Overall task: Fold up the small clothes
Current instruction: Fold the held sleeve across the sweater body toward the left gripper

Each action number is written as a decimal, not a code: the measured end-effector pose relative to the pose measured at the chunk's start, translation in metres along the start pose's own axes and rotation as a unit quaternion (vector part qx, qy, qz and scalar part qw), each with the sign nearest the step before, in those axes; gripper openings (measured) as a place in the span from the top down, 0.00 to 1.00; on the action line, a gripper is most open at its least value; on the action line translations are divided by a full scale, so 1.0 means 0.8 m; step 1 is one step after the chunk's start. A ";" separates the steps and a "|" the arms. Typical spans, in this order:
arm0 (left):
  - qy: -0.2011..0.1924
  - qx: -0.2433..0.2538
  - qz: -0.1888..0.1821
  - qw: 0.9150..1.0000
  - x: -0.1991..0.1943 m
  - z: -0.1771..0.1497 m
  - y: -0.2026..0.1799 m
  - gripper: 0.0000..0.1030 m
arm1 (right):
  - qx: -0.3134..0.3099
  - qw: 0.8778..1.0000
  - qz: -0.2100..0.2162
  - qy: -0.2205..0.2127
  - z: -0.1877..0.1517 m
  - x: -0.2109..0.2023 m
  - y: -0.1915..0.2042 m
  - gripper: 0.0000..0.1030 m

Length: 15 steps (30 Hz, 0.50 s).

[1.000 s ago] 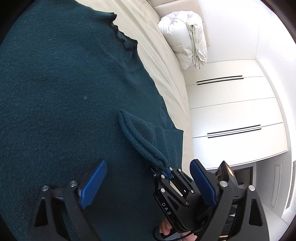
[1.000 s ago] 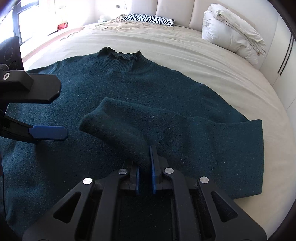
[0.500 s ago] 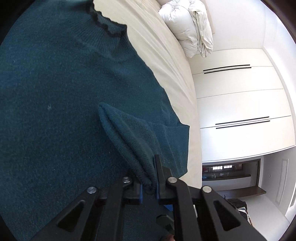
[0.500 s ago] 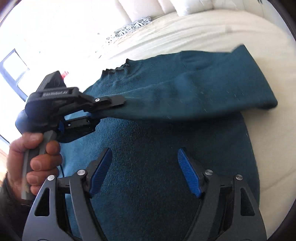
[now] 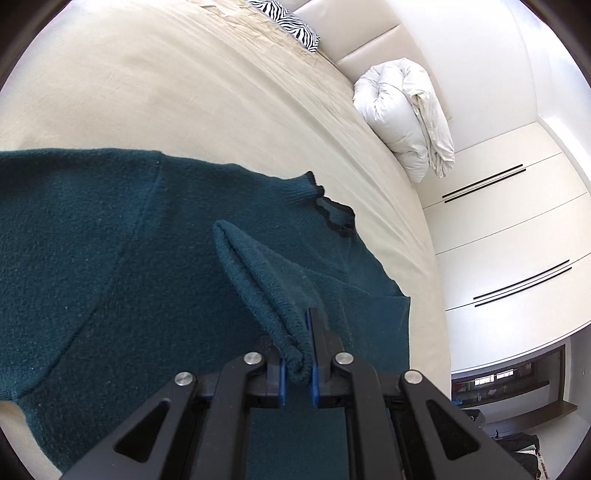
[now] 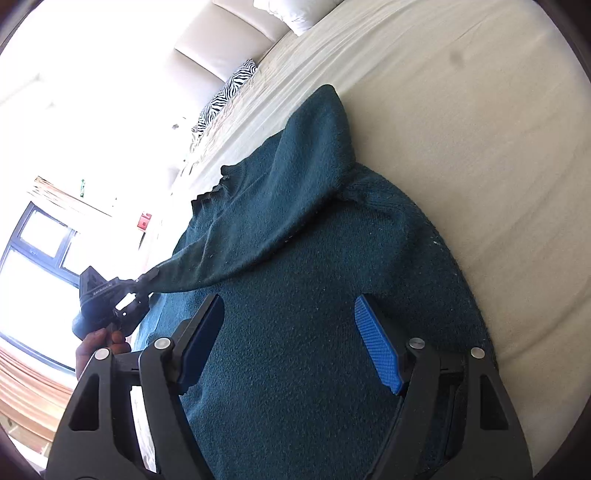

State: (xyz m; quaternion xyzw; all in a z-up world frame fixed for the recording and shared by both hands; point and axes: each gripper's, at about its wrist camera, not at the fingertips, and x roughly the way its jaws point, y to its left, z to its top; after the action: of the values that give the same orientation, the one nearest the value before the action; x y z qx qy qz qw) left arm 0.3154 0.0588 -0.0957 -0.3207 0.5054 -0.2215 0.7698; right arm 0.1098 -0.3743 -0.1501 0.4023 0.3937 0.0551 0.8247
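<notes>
- Your left gripper [image 5: 296, 363] is clamped on the sleeve cuff [image 5: 295, 354] — pull on toward 9 o'clock and the sweater [image 6: 295, 350] drags; it bunches.
- Your right gripper [image 6: 288, 343] hangs apart, empty — nothing pins the body.

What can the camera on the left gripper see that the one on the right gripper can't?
Only the left view shows the sleeve cuff pinched up close in the left gripper, plus a rolled white duvet and cupboard doors. Only the right view shows the right gripper open over the sweater's body, a hand on the other gripper's handle, and a window. Both show the green sweater, the bed and a zebra-striped pillow.
</notes>
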 end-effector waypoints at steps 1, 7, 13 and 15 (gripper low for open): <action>-0.001 0.001 0.006 1.000 0.000 -0.001 0.006 0.90 | 0.001 1.000 0.000 0.000 -0.002 -0.007 0.000 0.29; 0.014 0.009 0.029 0.999 0.029 -0.008 0.010 0.90 | 0.005 1.000 0.004 0.003 0.001 -0.019 -0.003 0.29; 0.009 0.005 0.012 1.000 0.036 -0.016 0.019 0.86 | 0.049 0.997 0.064 -0.012 0.032 -0.032 -0.002 0.29; 0.005 0.003 0.000 1.000 0.032 -0.016 0.025 0.85 | 0.057 0.994 0.088 -0.016 0.053 -0.037 0.000 0.29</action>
State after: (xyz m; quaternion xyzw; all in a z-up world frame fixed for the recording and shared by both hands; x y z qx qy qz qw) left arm 0.3139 0.0524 -0.1302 -0.3174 0.5084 -0.2244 0.7684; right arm 0.1189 -0.4128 -0.1166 0.4828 0.3459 0.0983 0.7985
